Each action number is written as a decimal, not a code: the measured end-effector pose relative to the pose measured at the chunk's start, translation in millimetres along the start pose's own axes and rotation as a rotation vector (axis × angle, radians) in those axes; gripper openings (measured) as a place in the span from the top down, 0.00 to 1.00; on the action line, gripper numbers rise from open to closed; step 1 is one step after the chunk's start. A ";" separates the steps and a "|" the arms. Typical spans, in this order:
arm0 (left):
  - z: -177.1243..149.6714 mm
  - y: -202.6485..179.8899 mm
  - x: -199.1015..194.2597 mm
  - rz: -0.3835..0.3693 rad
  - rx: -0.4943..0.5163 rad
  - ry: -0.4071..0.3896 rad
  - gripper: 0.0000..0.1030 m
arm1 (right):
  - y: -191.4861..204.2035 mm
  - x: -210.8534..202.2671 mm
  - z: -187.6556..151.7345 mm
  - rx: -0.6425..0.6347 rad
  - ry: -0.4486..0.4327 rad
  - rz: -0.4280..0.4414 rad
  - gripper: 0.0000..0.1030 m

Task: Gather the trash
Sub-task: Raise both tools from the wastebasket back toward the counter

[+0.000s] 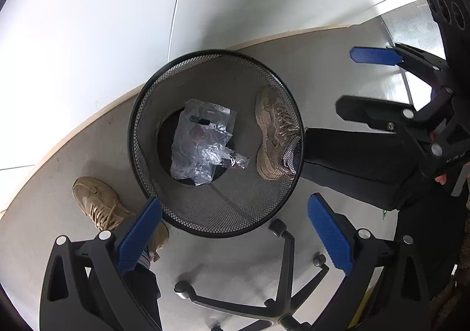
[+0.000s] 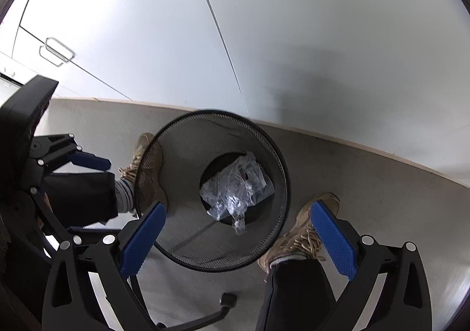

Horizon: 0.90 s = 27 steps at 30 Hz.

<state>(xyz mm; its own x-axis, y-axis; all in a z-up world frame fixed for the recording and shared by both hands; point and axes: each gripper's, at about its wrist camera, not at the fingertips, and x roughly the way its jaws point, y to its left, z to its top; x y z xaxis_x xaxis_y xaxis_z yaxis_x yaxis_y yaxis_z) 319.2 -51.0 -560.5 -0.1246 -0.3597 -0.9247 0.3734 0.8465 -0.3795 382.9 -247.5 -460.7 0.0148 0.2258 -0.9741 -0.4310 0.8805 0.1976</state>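
Stance: both grippers hang over the mesh bin (image 1: 216,141), likely positioned so trash falls straight in.
Left gripper (image 1: 233,232): jaws apart, nothing between them.
Right gripper (image 2: 245,238): jaws apart, also empty.
Bin contents: 1 crumpled clear plastic wrapper (image 1: 202,141) lying on the bin's bottom.
Bin placement: on the floor (image 2: 367,181) between 2 tan shoes (image 2: 305,231), near the wall.
Behind: office chair base (image 1: 276,281).

Grey floor (image 1: 337,66) under mesh wastebasket (image 1: 216,222), 2 tan shoes (image 1: 97,201), chair base (image 1: 282,281).
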 end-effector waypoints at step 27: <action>-48.8 -63.0 -323.3 0.058 0.170 -0.597 0.04 | 77.9 -225.4 58.5 -0.283 -0.497 0.136 0.03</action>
<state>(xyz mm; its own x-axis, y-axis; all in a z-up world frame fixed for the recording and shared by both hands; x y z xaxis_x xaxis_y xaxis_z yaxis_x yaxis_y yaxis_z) 291.1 31.0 -239.0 0.4172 -0.5141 -0.7495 0.5115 0.8145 -0.2740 398.8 -205.4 -219.3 0.3345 0.5576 -0.7598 -0.6818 0.6997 0.2133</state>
